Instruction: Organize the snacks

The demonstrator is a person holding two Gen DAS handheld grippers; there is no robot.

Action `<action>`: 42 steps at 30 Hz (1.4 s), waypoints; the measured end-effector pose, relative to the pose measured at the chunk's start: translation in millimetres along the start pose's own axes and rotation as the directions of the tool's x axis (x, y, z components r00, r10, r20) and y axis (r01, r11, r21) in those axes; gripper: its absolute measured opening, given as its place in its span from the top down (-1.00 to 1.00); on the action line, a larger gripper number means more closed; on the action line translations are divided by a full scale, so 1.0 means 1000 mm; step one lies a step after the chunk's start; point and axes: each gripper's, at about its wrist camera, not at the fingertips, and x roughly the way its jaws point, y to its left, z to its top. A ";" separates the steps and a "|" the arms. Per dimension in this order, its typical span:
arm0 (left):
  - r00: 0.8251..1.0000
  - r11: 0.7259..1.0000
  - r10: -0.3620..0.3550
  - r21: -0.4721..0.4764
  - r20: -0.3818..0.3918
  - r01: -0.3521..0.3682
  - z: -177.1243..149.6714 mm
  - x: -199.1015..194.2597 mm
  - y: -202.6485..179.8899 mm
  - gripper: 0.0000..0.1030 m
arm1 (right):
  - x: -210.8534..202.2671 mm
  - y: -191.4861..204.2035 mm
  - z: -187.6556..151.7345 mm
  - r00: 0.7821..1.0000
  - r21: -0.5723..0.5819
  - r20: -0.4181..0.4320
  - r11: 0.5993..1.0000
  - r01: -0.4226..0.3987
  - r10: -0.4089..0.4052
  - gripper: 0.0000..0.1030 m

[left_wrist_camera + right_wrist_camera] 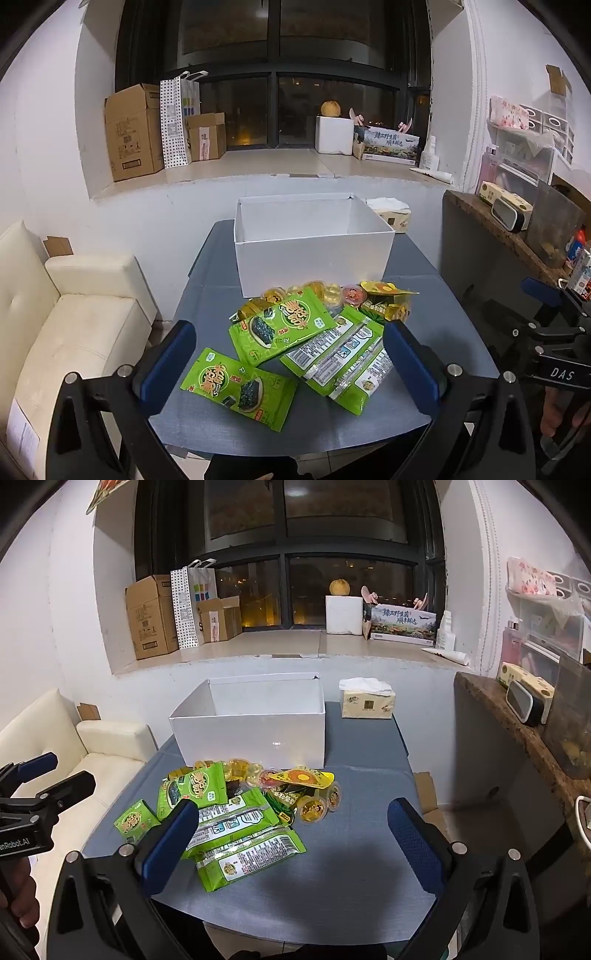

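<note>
Both spread wide, empty: left gripper point(290, 363), right gripper point(291, 843). Glossy green foil seaweed packets point(280, 325) mid-frame: light, slippery, crinkly; best pinched at sealed edge. White cardboard box point(314, 264) behind.

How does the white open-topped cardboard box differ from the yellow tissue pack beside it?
The white box is far larger than the tissue pack. The box is plain white and shows nothing inside; the pack is printed yellow with white tissue spilling from its top. Both rest on the grey table.
</note>
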 end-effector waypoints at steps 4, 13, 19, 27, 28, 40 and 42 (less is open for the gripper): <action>1.000 1.000 -0.003 0.005 -0.003 0.003 -0.001 0.003 0.000 -1.00 | 0.000 0.000 -0.001 1.000 0.002 -0.003 1.000 0.001 -0.001 -1.00; 1.000 1.000 -0.008 0.009 -0.007 0.008 -0.001 0.005 -0.002 -1.00 | 0.001 -0.002 -0.003 1.000 -0.003 -0.007 1.000 -0.002 0.002 -1.00; 1.000 1.000 -0.007 0.013 -0.008 0.007 -0.001 0.005 -0.003 -1.00 | 0.002 -0.003 -0.003 1.000 -0.006 -0.013 1.000 -0.008 0.008 -1.00; 1.000 1.000 -0.010 0.013 -0.011 0.010 0.000 0.005 -0.004 -1.00 | 0.001 -0.003 -0.003 1.000 -0.006 -0.013 1.000 -0.006 0.006 -1.00; 1.000 1.000 -0.010 0.014 -0.011 0.010 0.000 0.006 -0.004 -1.00 | 0.001 -0.003 -0.003 1.000 -0.006 -0.013 1.000 -0.007 0.007 -1.00; 1.000 1.000 -0.016 0.013 -0.012 0.017 0.001 0.006 -0.004 -1.00 | 0.000 -0.003 -0.002 1.000 -0.008 -0.012 1.000 -0.008 0.008 -1.00; 1.000 1.000 -0.016 0.014 -0.011 0.016 0.001 0.006 -0.003 -1.00 | 0.000 -0.002 -0.001 1.000 -0.011 -0.014 1.000 -0.009 0.009 -1.00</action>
